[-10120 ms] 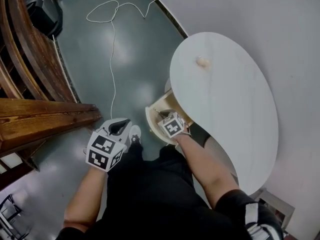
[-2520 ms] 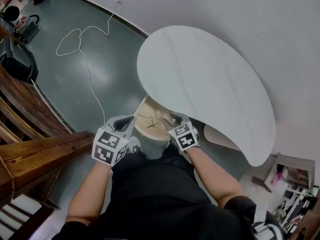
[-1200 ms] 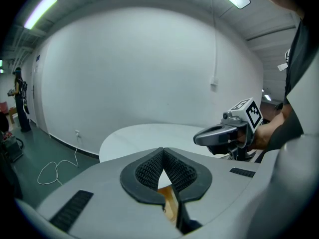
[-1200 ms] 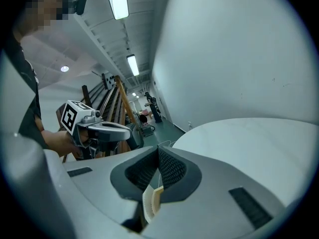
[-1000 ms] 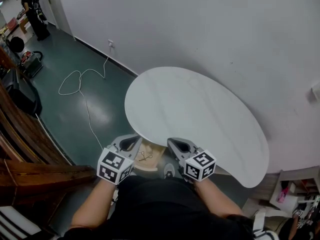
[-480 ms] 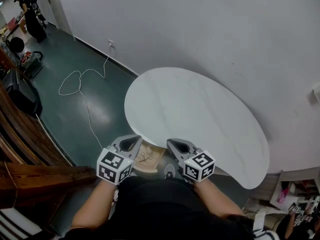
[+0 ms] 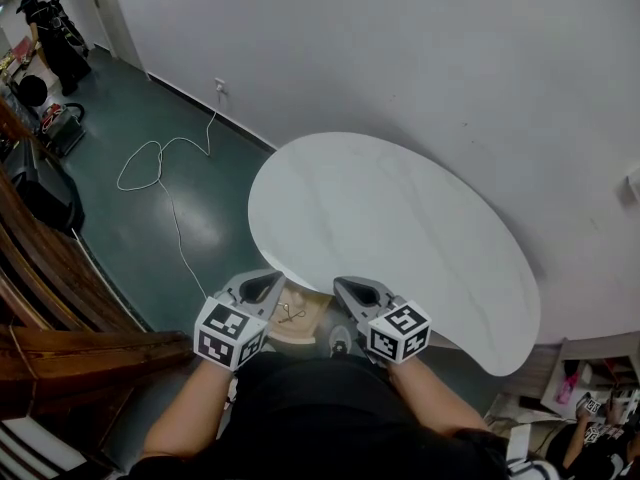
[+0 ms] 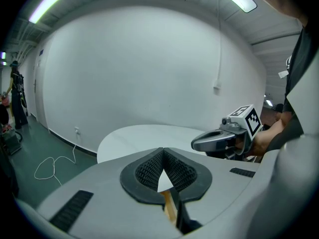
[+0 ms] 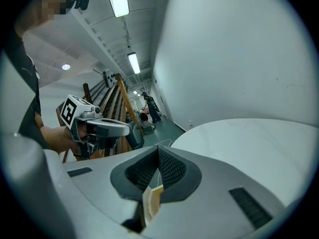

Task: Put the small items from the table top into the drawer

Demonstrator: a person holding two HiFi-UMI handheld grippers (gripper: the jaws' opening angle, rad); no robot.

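The left gripper (image 7: 263,286) and right gripper (image 7: 352,288) hang side by side at the near edge of the table (image 7: 400,218), tips pointing away from the person, with a gap between them. In that gap the wooden drawer (image 7: 312,316) sticks out from under the table top. A small dark wiry item (image 7: 289,314) lies in the drawer, nearer the left gripper; what it is cannot be made out. The left gripper's jaws are closed tip to tip with nothing between the pads. The right gripper's jaws are likewise pressed together and empty. A white cable (image 7: 160,163) loops on the green floor (image 7: 210,218) at the left
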